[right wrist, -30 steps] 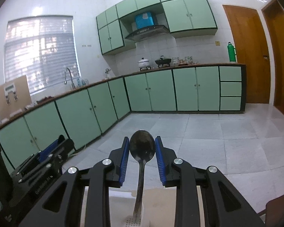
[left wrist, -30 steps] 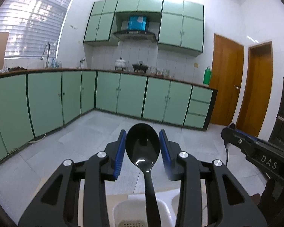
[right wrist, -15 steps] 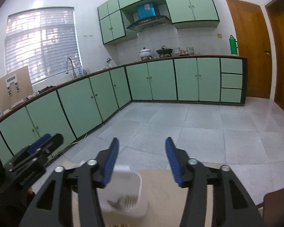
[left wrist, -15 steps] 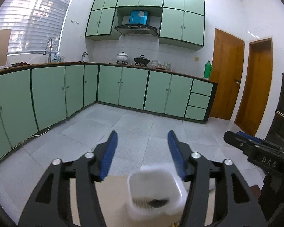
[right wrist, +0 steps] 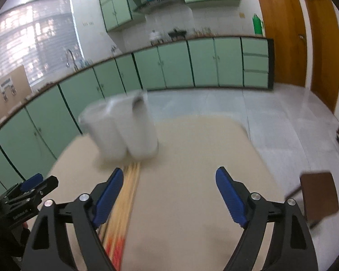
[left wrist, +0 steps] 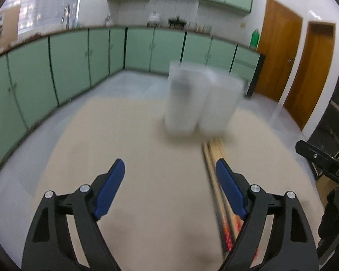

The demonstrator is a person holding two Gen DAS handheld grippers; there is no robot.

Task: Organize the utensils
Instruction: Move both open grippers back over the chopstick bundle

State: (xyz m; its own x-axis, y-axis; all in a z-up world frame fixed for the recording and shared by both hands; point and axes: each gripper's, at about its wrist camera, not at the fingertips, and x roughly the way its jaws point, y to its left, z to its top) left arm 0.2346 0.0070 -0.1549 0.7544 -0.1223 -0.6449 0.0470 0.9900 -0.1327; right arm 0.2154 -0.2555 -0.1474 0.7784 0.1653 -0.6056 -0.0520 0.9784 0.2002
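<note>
Hovering: left tongs (left wrist: 169, 176) agape | right tongs (right wrist: 167, 183) agape | chopsticks (left wrist: 217, 174) below

Two matching black tools are seen, each built from angular plastic arms with triangular cut-outs. The left tool (left wrist: 170, 190) is tipped with two ridged blue pads (left wrist: 109, 187), and silver screws (left wrist: 84, 188) are set at its joints. The right tool (right wrist: 167, 197) is fitted alike, with blue pads (right wrist: 230, 197) and round silver screws (right wrist: 255, 196). White lettering reading "DAS" is printed on the black body (left wrist: 321, 160) of the right tool, as glimpsed at the edge of the left wrist view.
</note>
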